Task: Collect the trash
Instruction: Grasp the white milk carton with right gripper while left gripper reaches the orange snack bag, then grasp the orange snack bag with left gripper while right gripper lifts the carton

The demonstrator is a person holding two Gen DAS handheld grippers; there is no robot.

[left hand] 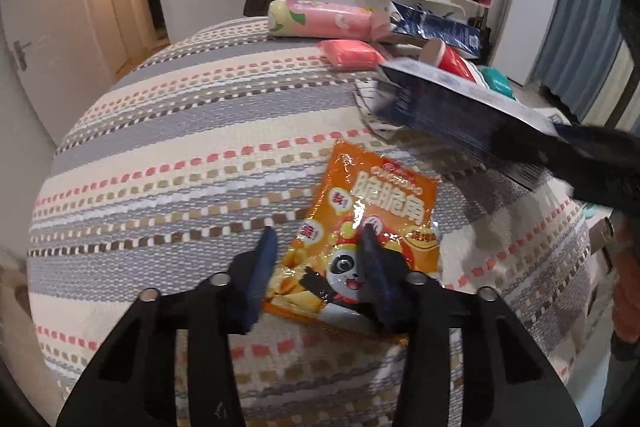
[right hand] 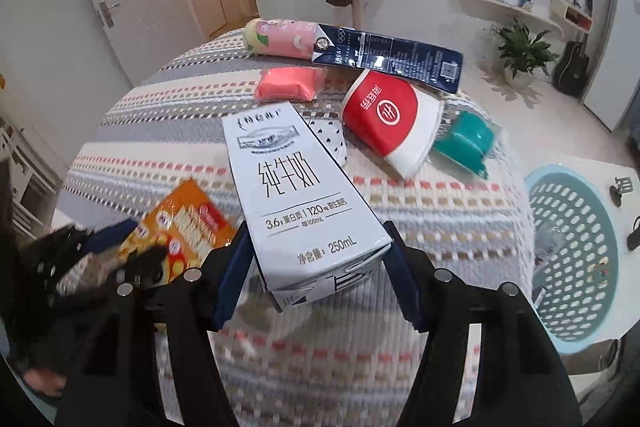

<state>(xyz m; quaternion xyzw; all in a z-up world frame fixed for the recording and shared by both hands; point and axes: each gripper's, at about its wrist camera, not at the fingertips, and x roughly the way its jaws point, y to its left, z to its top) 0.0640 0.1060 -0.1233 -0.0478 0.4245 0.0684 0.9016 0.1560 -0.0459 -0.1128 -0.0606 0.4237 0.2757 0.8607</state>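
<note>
Rt gripper (right hand: 316, 259) clamped on white 250 mL milk carton (right hand: 296, 187), centre frame; carton's near end blurred, partly cut by fingers. Lt gripper (left hand: 320, 239) astride orange snack bag (left hand: 372, 223), lower centre; pad contact w/ bag unclear. Farther up: red paper cup (right hand: 384, 115) tipped over, pink packet (right hand: 288, 83), navy carton (right hand: 392, 55), teal item (right hand: 464, 139). Light-blue basket (right hand: 576, 243) at rt edge, cut off, contents indistinct.
</note>
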